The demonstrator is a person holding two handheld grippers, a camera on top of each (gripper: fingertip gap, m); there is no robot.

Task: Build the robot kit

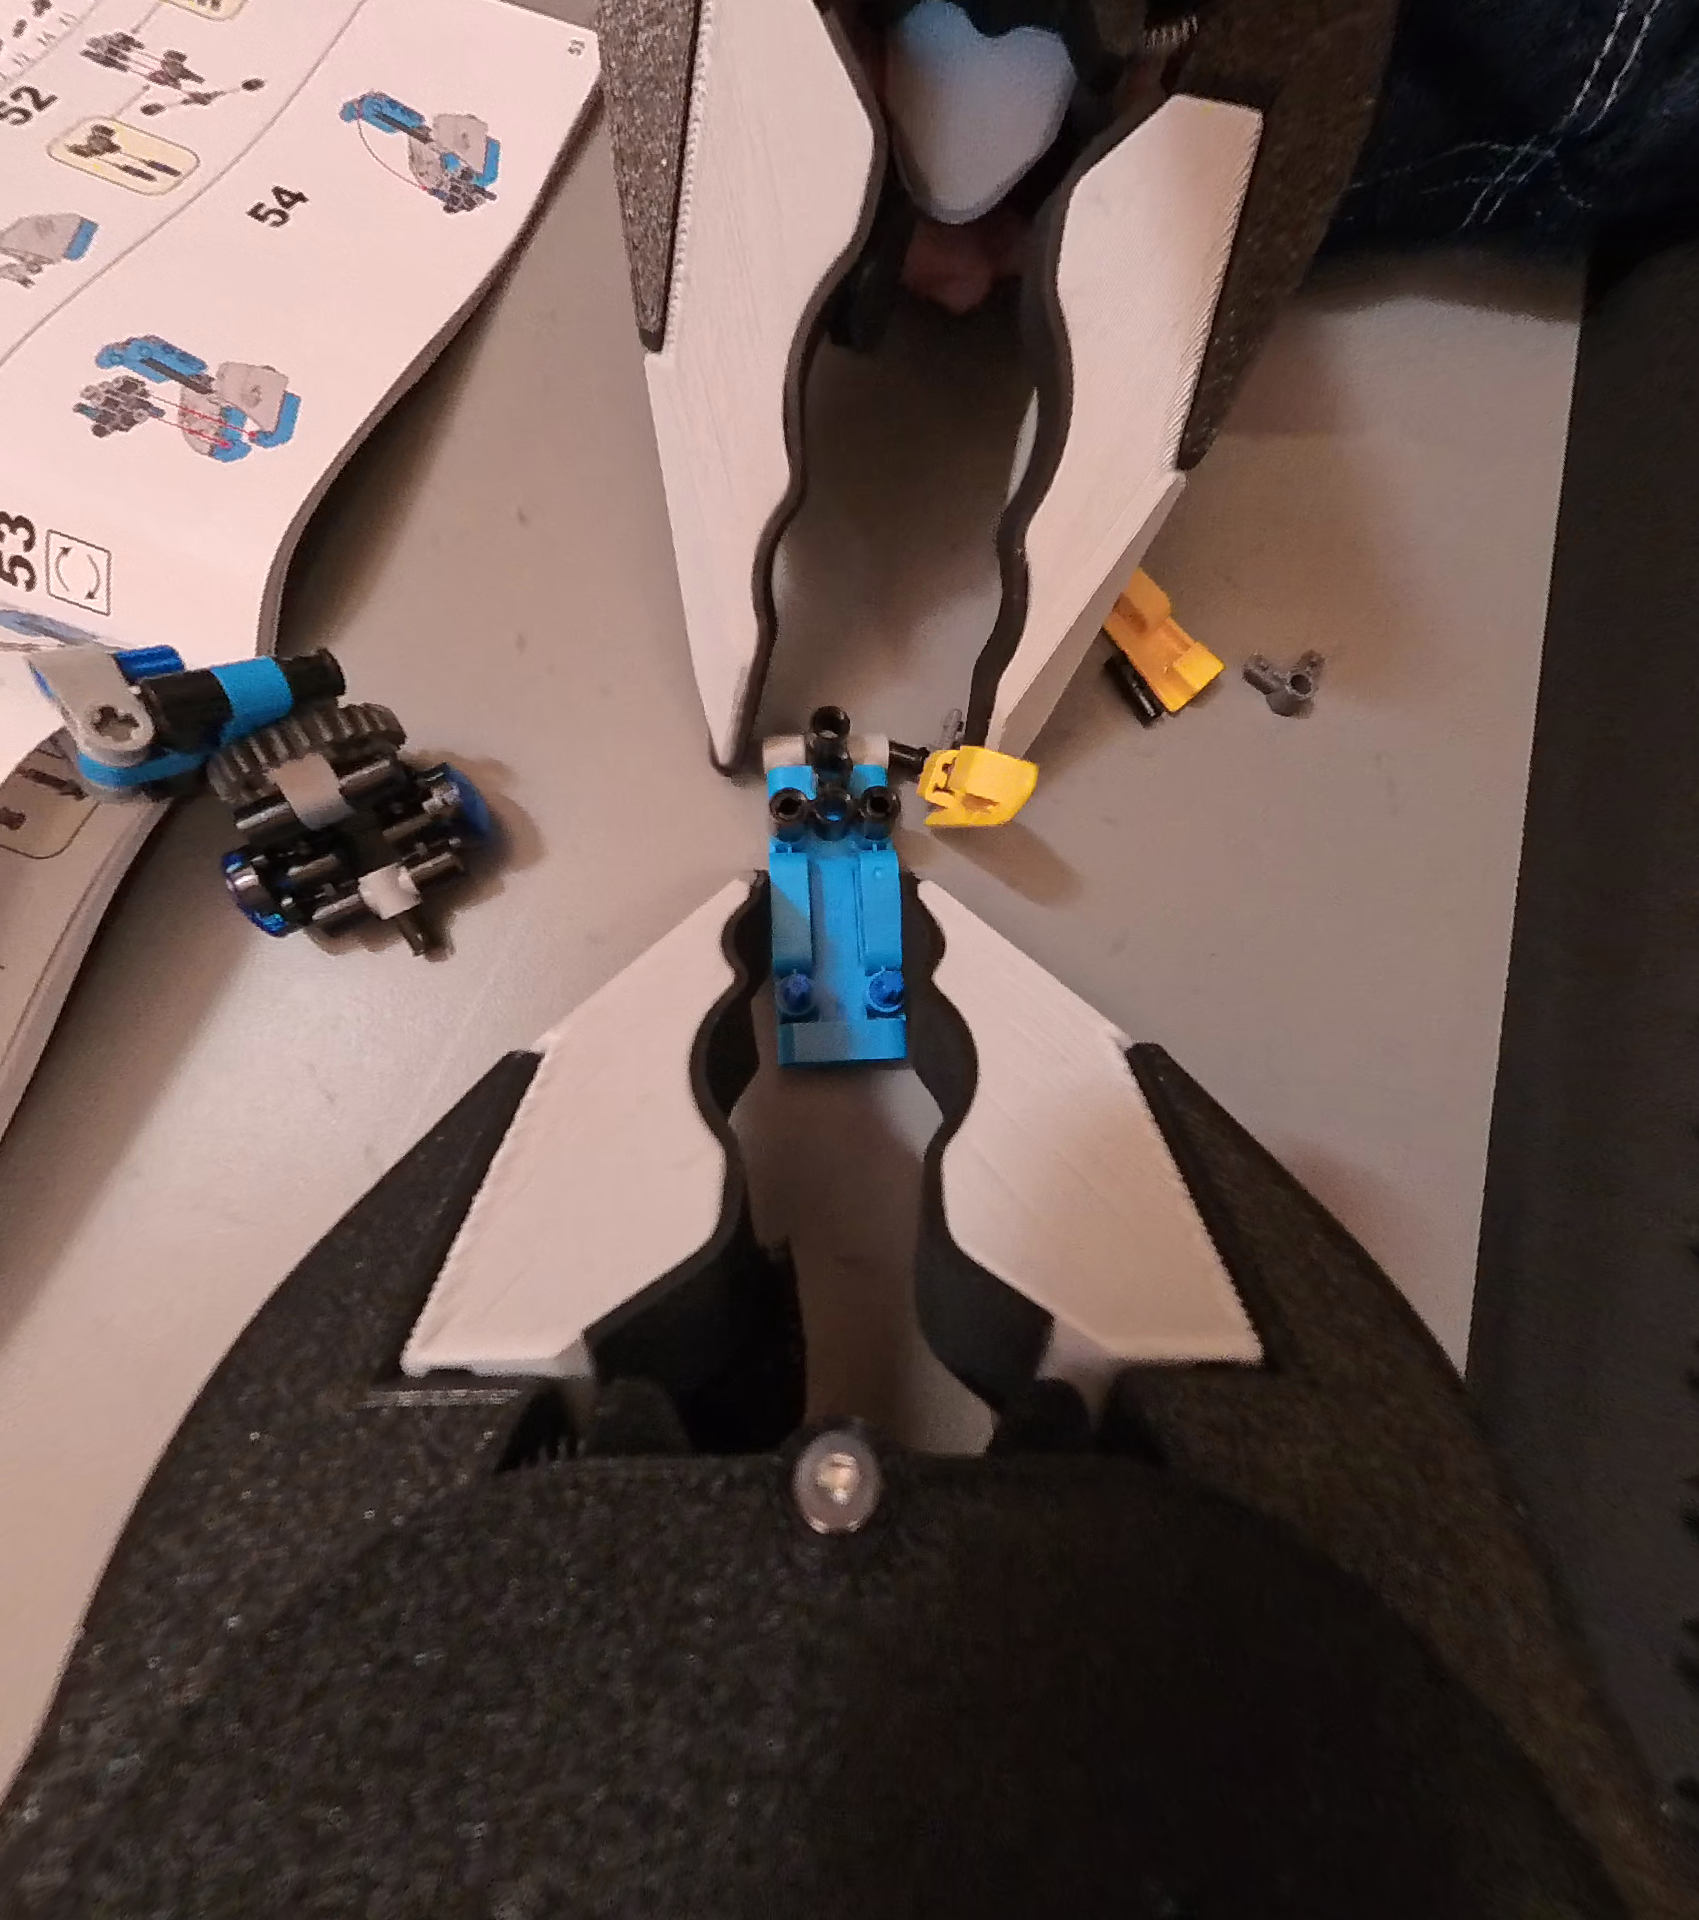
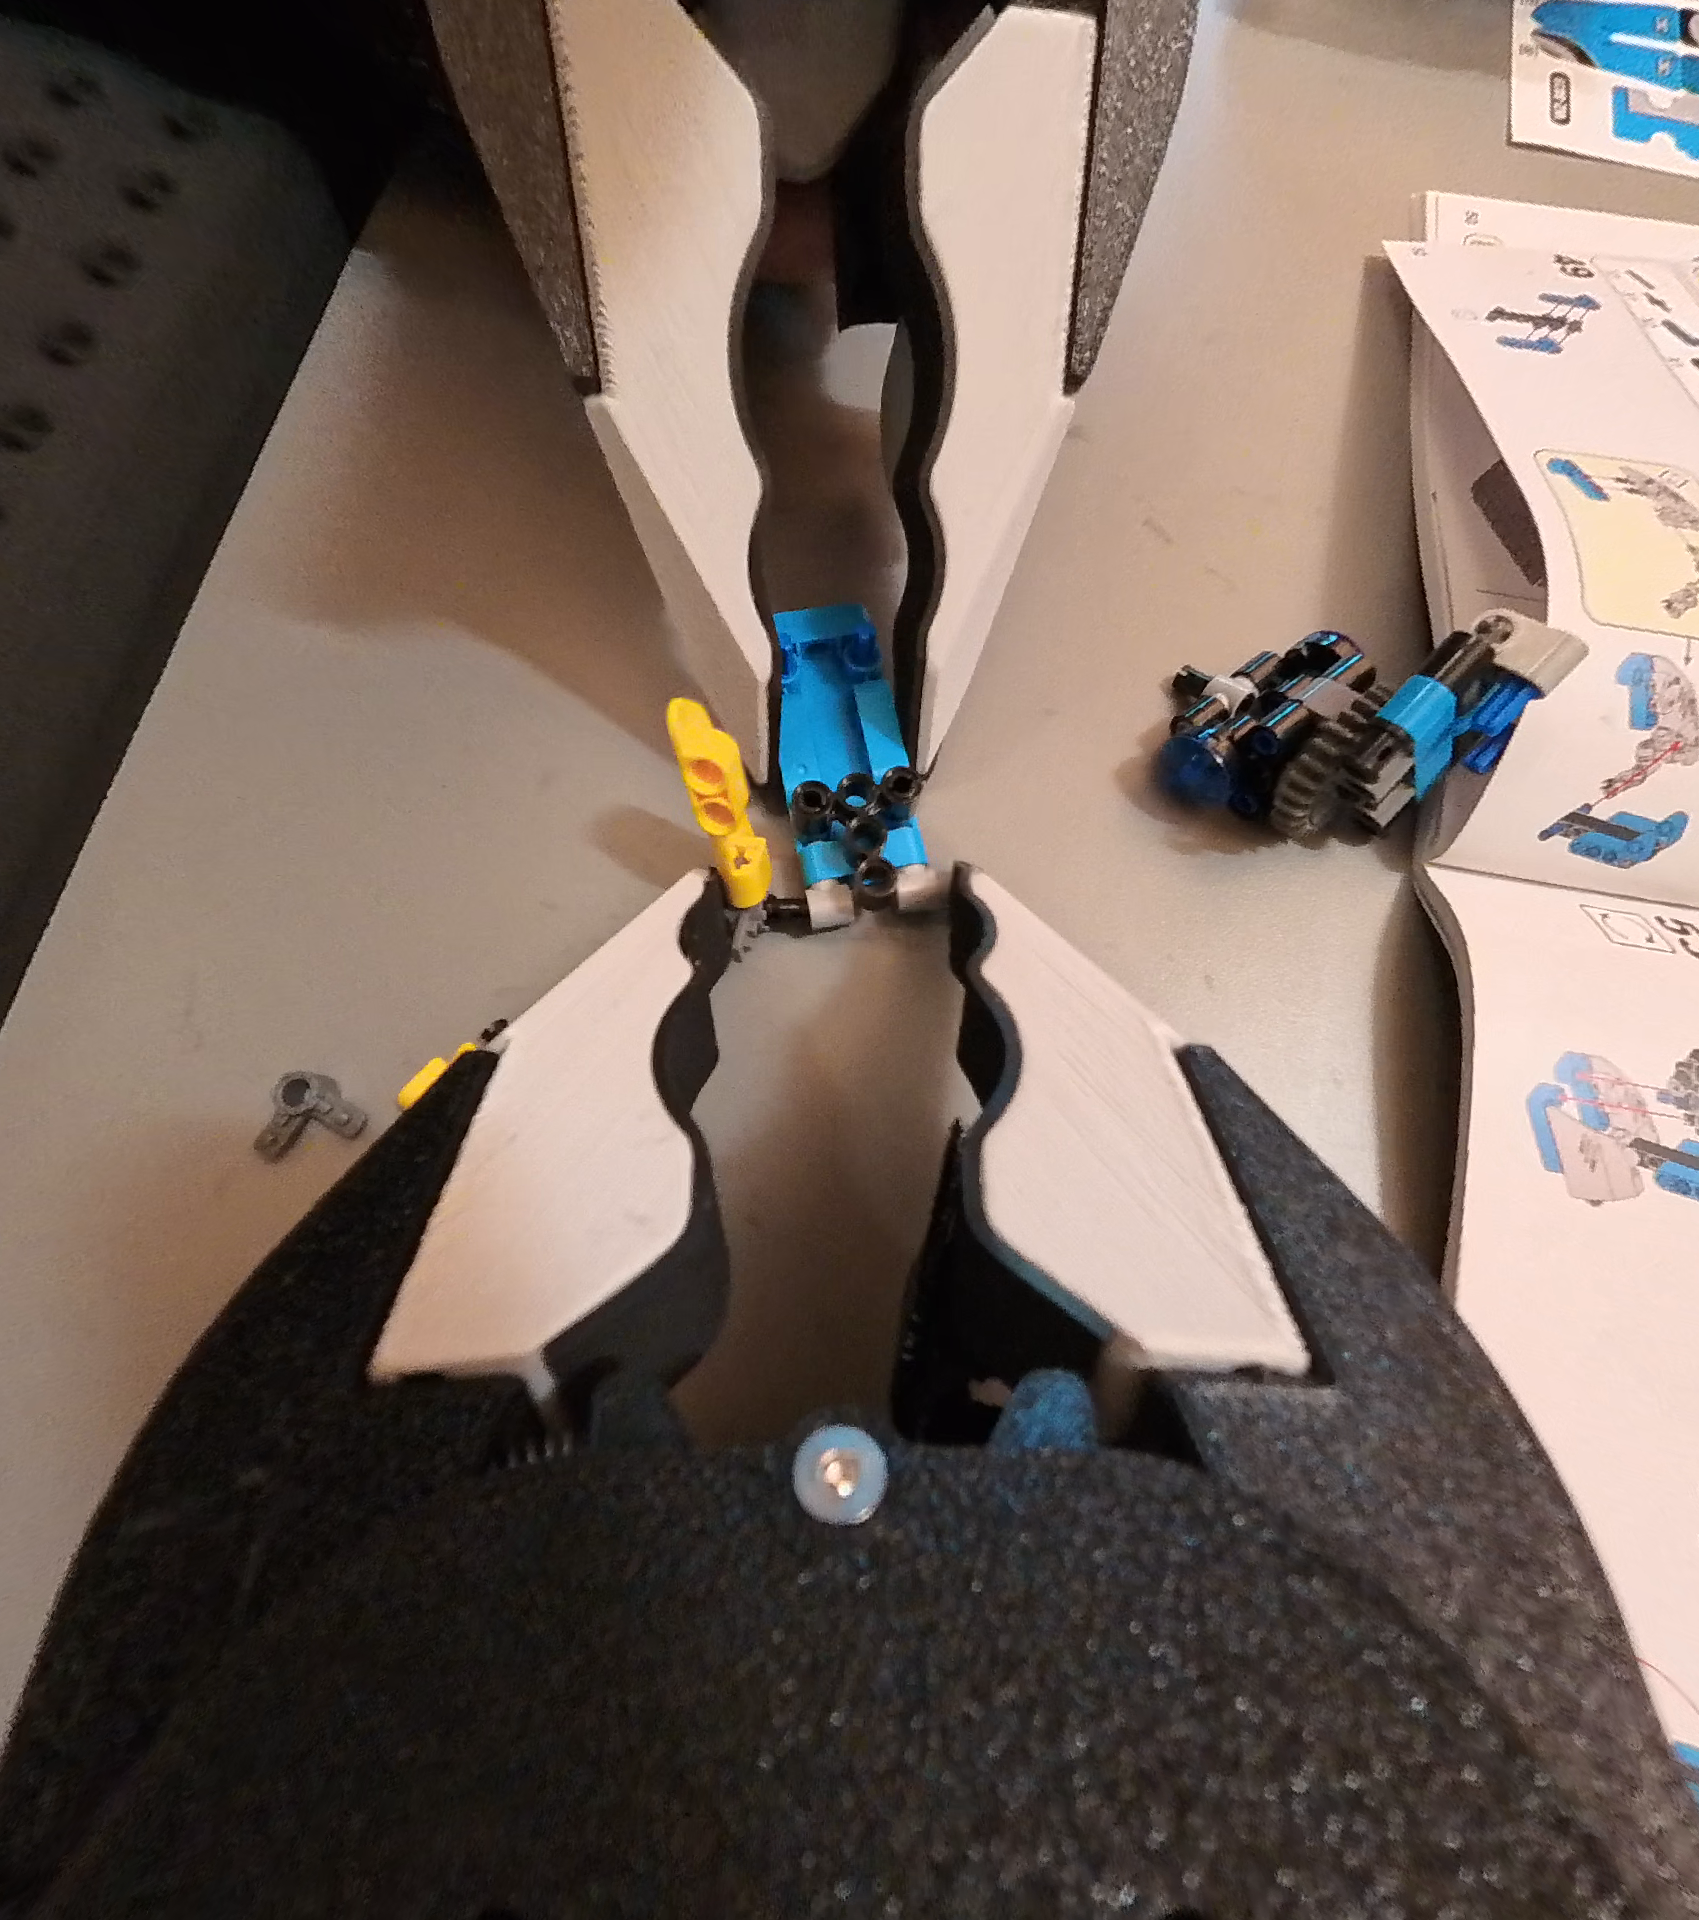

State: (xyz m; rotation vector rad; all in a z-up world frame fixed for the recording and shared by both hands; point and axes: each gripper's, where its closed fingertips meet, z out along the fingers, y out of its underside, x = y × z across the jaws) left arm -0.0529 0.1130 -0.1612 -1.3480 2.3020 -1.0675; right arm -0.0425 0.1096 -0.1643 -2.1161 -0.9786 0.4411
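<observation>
A small blue brick assembly (image 1: 834, 935) with black pins and a grey-bushed cross axle lies on the grey table (image 1: 512, 540). My left gripper (image 1: 834, 894) is shut on its blue body. It reaches in from the top of the right wrist view (image 2: 845, 748). My right gripper (image 2: 831, 881) faces it and grips the ends of the cross axle (image 2: 824, 906). It shows at the top of the left wrist view (image 1: 860, 753). A yellow connector (image 2: 715, 790) sits on the axle's end, also seen in the left wrist view (image 1: 980, 784).
A black gear assembly with blue parts (image 1: 336, 810) (image 2: 1344, 748) rests against an open instruction booklet (image 1: 149, 312) (image 2: 1603, 1039). A loose yellow piece (image 1: 1162, 644) and a small grey connector (image 1: 1286, 681) (image 2: 310, 1112) lie beside the right gripper. A dark studded surface (image 1: 1676, 935) borders the table. Left and right tips are no more than a few centimetres apart. It is some 6 cm from my right tips to the loose yellow piece (image 1: 1162, 644).
</observation>
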